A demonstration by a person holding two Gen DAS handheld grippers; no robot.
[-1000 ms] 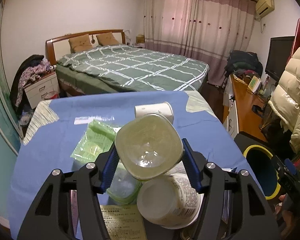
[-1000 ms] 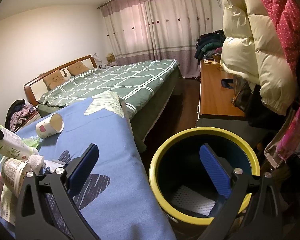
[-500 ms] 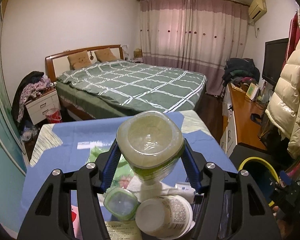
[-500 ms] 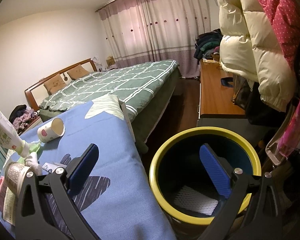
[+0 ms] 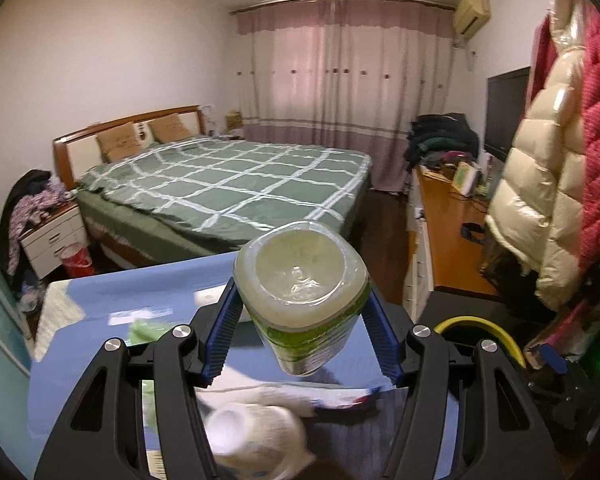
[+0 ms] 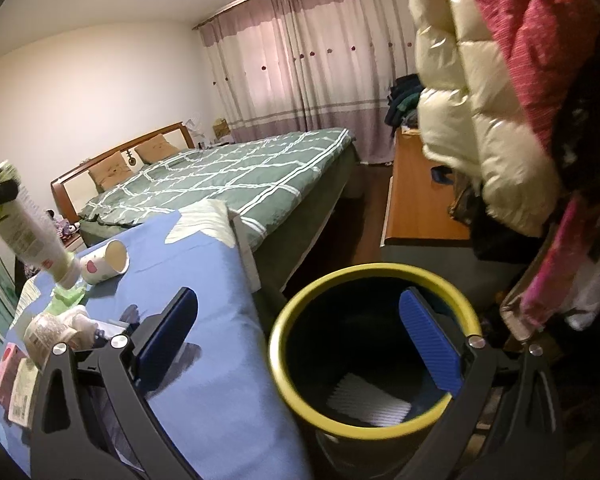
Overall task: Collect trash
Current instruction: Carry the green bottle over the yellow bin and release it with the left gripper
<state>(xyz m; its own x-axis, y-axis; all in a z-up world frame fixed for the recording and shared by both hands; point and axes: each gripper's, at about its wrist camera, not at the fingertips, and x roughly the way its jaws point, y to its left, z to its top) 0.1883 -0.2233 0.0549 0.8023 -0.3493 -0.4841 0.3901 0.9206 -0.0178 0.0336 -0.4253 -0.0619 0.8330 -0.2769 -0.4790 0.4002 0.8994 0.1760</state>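
My left gripper [image 5: 300, 332] is shut on a green-and-white plastic bottle [image 5: 302, 292], held bottom-forward well above the blue table [image 5: 100, 304]. The bottle also shows in the right wrist view [image 6: 28, 232], tilted cap-down over the table's left side. My right gripper [image 6: 296, 344] is open and empty, with one finger over the table edge and the other over the yellow-rimmed dark bin [image 6: 376, 344]. The bin's rim shows in the left wrist view [image 5: 484, 332]. A white paper cup [image 6: 104, 266] lies on its side on the table.
A white tub [image 6: 46, 334], crumpled tissue [image 6: 80, 318], green wrapper [image 6: 66, 298] and cartons [image 6: 14, 380] lie on the table. A green plaid bed [image 5: 228, 184] stands behind it. A wooden desk [image 6: 416, 200] and hanging puffy coats [image 6: 480, 100] are at the right.
My left gripper has lifted the bottle higher off the table and swung it toward the right. The right gripper has stayed open over the bin.
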